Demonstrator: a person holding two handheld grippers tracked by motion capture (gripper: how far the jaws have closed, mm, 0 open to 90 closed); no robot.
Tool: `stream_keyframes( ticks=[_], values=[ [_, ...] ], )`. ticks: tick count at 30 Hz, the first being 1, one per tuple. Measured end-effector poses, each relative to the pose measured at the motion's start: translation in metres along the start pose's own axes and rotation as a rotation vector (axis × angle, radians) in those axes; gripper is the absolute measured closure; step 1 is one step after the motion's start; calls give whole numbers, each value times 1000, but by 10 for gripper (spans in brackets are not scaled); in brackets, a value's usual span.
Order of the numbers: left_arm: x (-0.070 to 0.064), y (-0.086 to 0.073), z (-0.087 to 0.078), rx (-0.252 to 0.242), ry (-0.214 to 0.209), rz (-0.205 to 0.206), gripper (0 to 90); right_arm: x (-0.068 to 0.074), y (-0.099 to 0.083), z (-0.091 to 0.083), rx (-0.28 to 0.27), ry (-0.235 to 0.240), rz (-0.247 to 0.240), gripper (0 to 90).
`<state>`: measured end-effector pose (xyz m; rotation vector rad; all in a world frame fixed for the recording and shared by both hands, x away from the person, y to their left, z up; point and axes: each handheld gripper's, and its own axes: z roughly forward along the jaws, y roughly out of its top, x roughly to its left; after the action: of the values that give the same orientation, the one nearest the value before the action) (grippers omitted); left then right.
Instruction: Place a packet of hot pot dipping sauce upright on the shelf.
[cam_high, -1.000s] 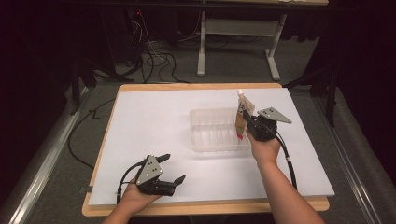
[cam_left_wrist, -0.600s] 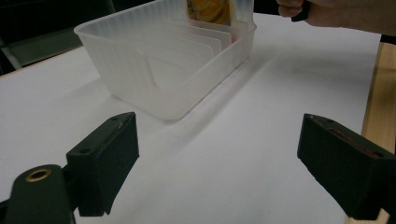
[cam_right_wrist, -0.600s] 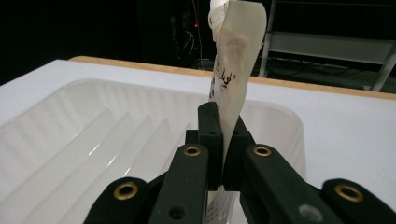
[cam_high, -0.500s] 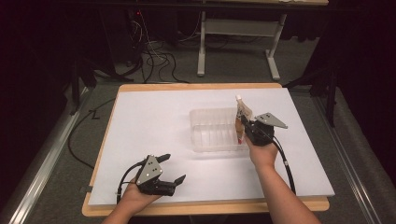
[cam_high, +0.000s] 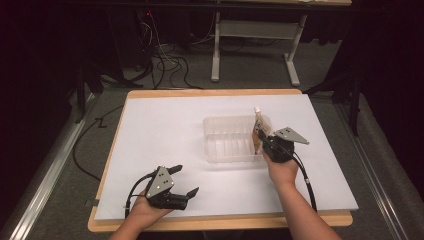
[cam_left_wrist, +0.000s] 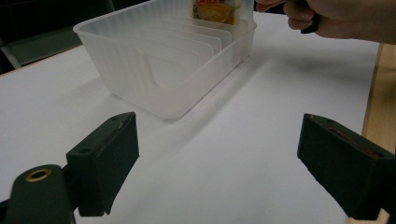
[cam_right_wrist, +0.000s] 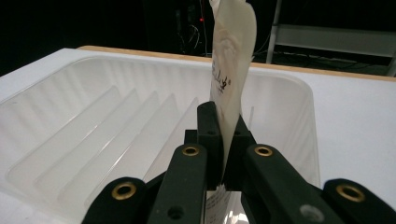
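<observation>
At the rack's (cam_high: 232, 140) right end, the pouch (cam_high: 258, 131) stands upright, long axis vertical, over the last slots, pinched flat in the right gripper (cam_right_wrist: 223, 140). Judged next: straight down. Left gripper (cam_high: 186, 179) idles near the front edge, jaws wide, empty.

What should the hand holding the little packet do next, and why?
Probably lower it a little, straight down. The right gripper has its jaws shut on the packet, which stands upright over the right end of the clear ribbed bin, above a slot between its dividers. The left gripper rests open near the table's front edge, so it isn't helping.
</observation>
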<state>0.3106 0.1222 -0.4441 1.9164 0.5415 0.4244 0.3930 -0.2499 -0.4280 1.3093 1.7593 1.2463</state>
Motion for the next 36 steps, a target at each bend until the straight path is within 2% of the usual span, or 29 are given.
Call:
stream_keyframes(
  ticks=[4,7,13,21,24,27,32,36],
  values=[
    [0,0,0,3,1,0,132,0,-2,-1,9,2,-2,888],
    [0,0,0,4,1,0,132,-1,0,-1,18,10,-4,836],
    [0,-1,0,4,2,-2,132,-2,5,-1,20,31,1,631],
    [0,-1,1,8,1,0,133,3,19,-2,19,58,-23,474],
    [0,-1,1,10,0,0,132,5,23,-4,9,64,-16,405],
    [0,-1,1,8,-1,-1,132,5,25,-6,2,45,-16,278],
    [-1,-1,1,11,-3,0,132,4,27,-13,-1,57,-33,191],
    [-1,-1,2,15,-3,-2,132,3,29,-22,-19,69,-30,169]
  ],
)
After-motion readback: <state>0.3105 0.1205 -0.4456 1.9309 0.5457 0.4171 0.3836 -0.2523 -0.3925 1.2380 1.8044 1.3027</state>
